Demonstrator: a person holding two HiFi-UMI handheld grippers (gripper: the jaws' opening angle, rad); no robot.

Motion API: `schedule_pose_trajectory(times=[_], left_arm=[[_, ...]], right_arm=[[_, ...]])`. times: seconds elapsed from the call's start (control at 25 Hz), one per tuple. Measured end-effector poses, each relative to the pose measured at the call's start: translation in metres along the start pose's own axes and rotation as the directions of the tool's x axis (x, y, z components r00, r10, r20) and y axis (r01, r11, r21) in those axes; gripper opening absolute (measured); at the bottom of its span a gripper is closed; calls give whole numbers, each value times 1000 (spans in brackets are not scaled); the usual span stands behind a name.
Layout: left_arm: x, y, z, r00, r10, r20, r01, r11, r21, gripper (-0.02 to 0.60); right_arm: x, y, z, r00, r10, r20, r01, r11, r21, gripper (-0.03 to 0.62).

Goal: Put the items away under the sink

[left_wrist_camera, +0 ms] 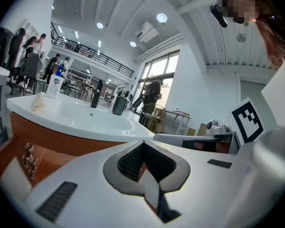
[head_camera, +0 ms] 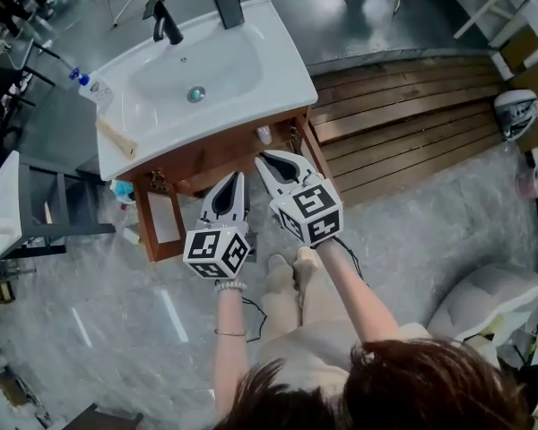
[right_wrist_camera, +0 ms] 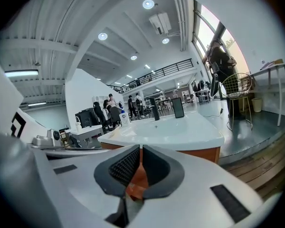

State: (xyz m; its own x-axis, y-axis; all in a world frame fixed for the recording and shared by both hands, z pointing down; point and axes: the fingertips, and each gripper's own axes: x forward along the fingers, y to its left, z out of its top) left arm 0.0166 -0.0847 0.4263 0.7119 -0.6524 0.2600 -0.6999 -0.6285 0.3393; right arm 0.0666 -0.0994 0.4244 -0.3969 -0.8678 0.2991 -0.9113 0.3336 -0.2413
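Two tools: left tool [head_camera: 239,179] and right tool [head_camera: 264,159], both closed and empty, just in front of the sink [head_camera: 287,79].
Bottle [head_camera: 96,89]: on the sink's left rim, upright, cap up. Probably light, smooth plastic; grip across the body.
Tan bar [head_camera: 117,138]: flat on the sink's front-left corner, long axis diagonal to the rim. Looks stiff; pinch across its narrow middle.
Cabinet door [head_camera: 164,218]: apparently open, below the sink.

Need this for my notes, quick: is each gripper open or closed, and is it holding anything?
Left gripper: jaws closed, holding nothing.
Right gripper: jaws closed, holding nothing.
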Motion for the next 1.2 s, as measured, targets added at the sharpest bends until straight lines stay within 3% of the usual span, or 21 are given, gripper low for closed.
schedule_pose_trajectory(times=[0.84,1.2], left_arm=[[-37,-42,35,998,-58,35,58,998,5,0],[-47,-41,42,998,-37,59,38,999,-3,0]], right_arm=[[-51,37,36,999,35,40,-36,999,13,17],[-57,41,45,998,40,57,-41,999,4,17]])
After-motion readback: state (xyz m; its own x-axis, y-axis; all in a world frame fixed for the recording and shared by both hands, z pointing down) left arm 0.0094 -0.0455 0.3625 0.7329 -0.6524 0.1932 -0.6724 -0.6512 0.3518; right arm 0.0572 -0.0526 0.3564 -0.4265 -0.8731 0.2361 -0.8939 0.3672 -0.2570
